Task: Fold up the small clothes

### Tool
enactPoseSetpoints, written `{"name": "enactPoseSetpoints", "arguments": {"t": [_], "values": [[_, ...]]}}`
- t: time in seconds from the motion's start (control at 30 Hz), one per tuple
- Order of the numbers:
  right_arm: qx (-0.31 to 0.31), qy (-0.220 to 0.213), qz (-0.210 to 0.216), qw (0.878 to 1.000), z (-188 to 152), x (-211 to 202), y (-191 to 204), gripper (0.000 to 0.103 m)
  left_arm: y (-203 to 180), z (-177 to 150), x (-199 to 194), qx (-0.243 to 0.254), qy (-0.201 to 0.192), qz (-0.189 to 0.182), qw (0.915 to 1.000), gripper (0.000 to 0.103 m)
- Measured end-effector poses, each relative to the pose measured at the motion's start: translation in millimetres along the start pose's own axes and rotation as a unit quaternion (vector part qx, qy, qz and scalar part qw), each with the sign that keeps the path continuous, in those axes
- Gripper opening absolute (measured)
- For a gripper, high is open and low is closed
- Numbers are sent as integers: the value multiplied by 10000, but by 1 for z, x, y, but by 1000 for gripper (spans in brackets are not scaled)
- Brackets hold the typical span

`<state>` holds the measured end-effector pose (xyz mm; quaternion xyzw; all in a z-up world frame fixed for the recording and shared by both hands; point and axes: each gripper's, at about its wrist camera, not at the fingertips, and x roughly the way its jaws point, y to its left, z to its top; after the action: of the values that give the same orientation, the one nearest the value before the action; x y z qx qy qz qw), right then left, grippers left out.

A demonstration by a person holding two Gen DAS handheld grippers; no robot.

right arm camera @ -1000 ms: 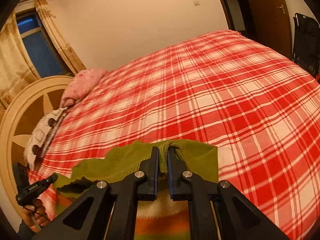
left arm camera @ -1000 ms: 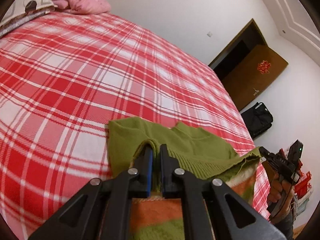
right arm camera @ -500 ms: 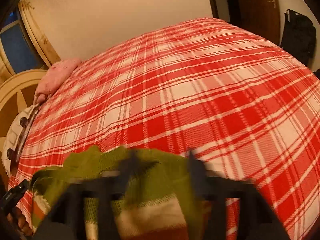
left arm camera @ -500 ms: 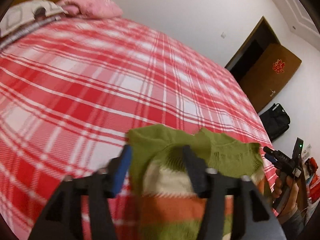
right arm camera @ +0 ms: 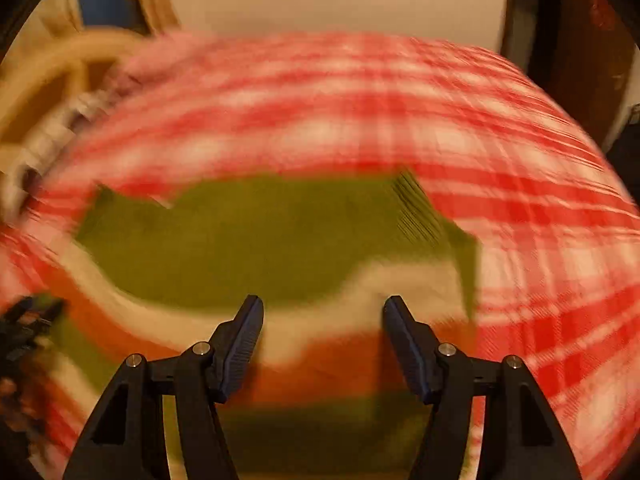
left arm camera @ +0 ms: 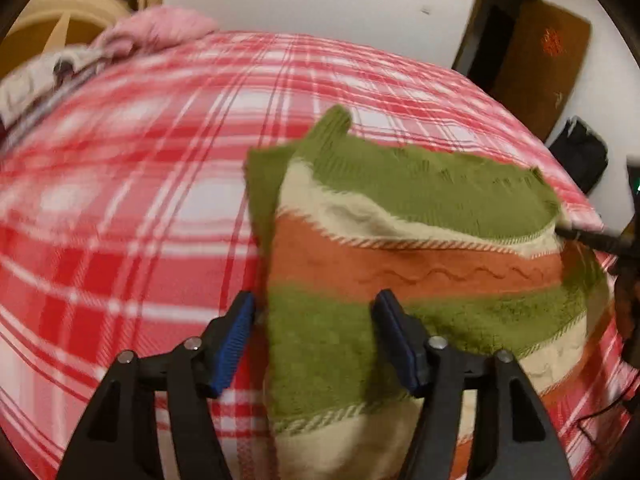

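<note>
A small knitted sweater with green, cream and orange stripes lies folded on the red plaid bed. It also shows, blurred, in the right wrist view. My left gripper is open above the sweater's near left edge, holding nothing. My right gripper is open above the sweater's near right part, holding nothing. The right gripper's tip shows in the left wrist view at the sweater's right edge.
The red and white plaid bedspread covers the whole bed. A pink pillow and a wooden headboard lie at the far left. A dark doorway and brown door and a black bag stand to the right.
Both grippers were shut on the sweater's green edge a second ago. Both have opened and let it go, and the sweater now lies flat on the bed. Both views are moving.
</note>
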<state>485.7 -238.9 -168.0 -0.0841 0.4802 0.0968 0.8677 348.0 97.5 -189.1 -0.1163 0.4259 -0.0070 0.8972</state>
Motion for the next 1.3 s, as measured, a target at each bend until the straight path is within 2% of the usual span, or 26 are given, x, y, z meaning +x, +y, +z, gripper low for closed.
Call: {"name": "enactPoseSetpoints", "arguments": {"t": [0.03, 0.07, 0.17, 0.2, 0.33, 0.4, 0.47, 0.6, 0.67, 0.7, 0.73, 0.77, 0.83, 1.13, 1.2, 1.23, 1.3], "values": [[145, -20, -74, 9999, -9, 5, -15, 64, 5, -3, -3, -80, -52, -119, 9999, 69], [403, -70, 49, 9992, -14, 1, -28, 64, 6, -4, -6, -65, -47, -155, 9998, 69], [774, -195, 178, 9967, -24, -16, -50, 64, 9, -6, -14, -39, -40, -107, 9999, 70], [802, -308, 103, 9963, -29, -26, -53, 64, 10, -4, -17, -56, -39, -109, 9999, 70], [646, -591, 121, 9961, -46, -55, -49, 64, 0, 27, -35, 215, -463, 95, 9987, 71], [738, -593, 194, 9953, -54, -63, -54, 63, -7, 45, -36, 360, -585, 107, 9976, 78], [967, -530, 379, 9932, -70, -67, -63, 50, -8, 57, -27, 462, -592, 240, 9969, 79], [1138, -89, 564, 9919, -92, -57, -71, 38, -19, 72, 13, 792, -383, 655, 9940, 79], [990, -14, 634, 9931, -101, -54, -67, 9, -16, 74, 35, 830, -147, 1049, 9909, 79], [861, -26, 502, 9950, -106, -56, -63, 7, -10, 72, 43, 760, -42, 1296, 9886, 80], [806, -14, 395, 9960, -110, -58, -62, 6, -1, 70, 51, 590, 59, 1338, 9892, 85], [796, 18, 270, 9965, -113, -59, -63, 6, 6, 69, 52, 442, 50, 1281, 9908, 95], [846, 34, 135, 9963, -117, -59, -69, 6, 17, 67, 51, 195, -18, 1351, 9906, 101], [601, 256, -179, 9977, -123, -66, -64, 6, 39, 50, 24, -203, -56, 1273, 9916, 101], [674, 170, -419, 9967, -123, -75, -64, 7, 39, 42, 5, -294, -189, 1227, 9918, 99], [640, 27, -573, 9963, -120, -83, -61, 7, 39, 40, -4, -281, -257, 1141, 9927, 99], [535, -299, -616, 9962, -113, -97, -50, 13, 34, 31, -22, -229, -343, 978, 9944, 99]]}}
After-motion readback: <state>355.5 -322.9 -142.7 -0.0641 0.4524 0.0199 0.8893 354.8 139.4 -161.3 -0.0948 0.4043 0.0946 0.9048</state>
